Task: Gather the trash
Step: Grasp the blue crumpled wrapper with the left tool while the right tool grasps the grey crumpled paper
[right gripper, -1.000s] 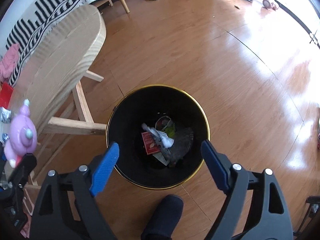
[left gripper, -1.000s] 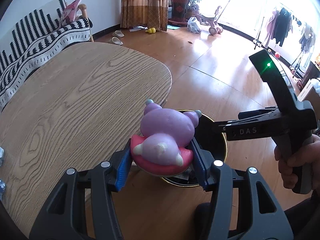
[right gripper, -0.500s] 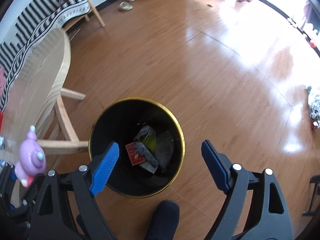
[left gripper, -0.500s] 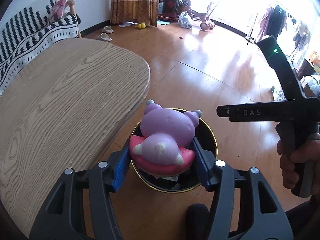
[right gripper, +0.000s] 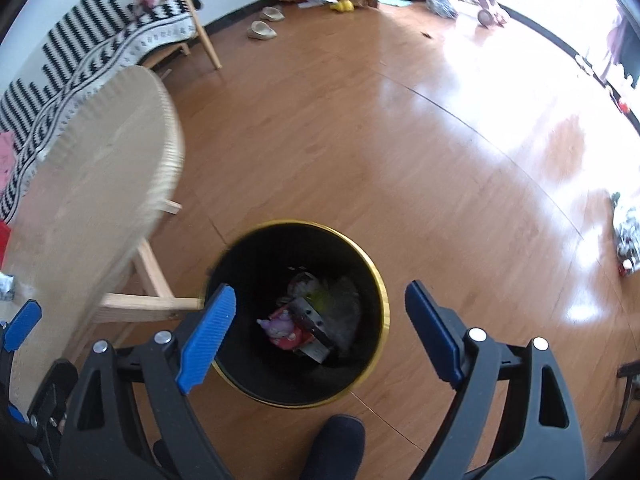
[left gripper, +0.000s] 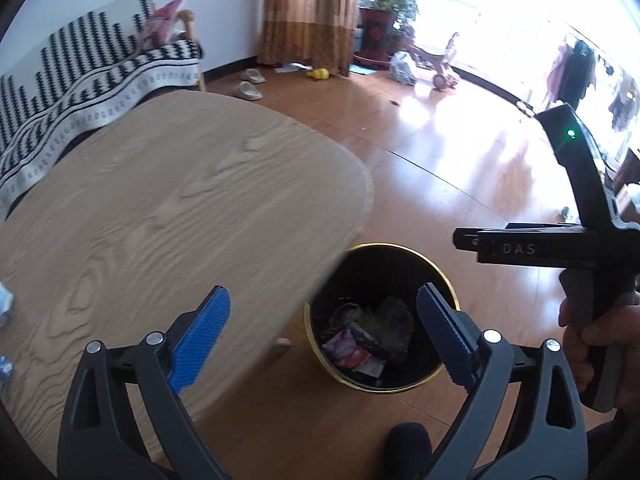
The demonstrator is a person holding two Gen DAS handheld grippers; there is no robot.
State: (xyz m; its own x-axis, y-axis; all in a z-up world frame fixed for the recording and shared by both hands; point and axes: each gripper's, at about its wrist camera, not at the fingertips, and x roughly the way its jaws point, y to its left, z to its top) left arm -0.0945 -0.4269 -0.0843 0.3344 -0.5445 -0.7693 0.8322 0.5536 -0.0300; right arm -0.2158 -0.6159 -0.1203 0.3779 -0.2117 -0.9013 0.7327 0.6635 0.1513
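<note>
A black bin with a gold rim (left gripper: 440, 268) stands on the floor beside the wooden table (left gripper: 160, 208); it also shows in the right wrist view (right gripper: 378, 280). The purple and pink toy (right gripper: 282, 326) lies inside it on other trash, and also shows in the left wrist view (left gripper: 346, 350). My left gripper (left gripper: 322, 334) is open and empty above the table's edge and the bin. My right gripper (right gripper: 316, 330) is open and empty above the bin; its body shows at the right of the left wrist view (left gripper: 560, 244).
A striped sofa (left gripper: 80, 76) stands behind the table. Small wrappers (left gripper: 4, 304) lie at the table's left edge. Slippers (right gripper: 264, 28), a yellow toy (left gripper: 320, 74) and a tricycle (left gripper: 436, 68) are on the far floor. A dark foot (right gripper: 336, 444) is by the bin.
My left gripper opened and let go of the purple toy, which dropped into the bin. The left gripper then pulled back over the table's edge.
</note>
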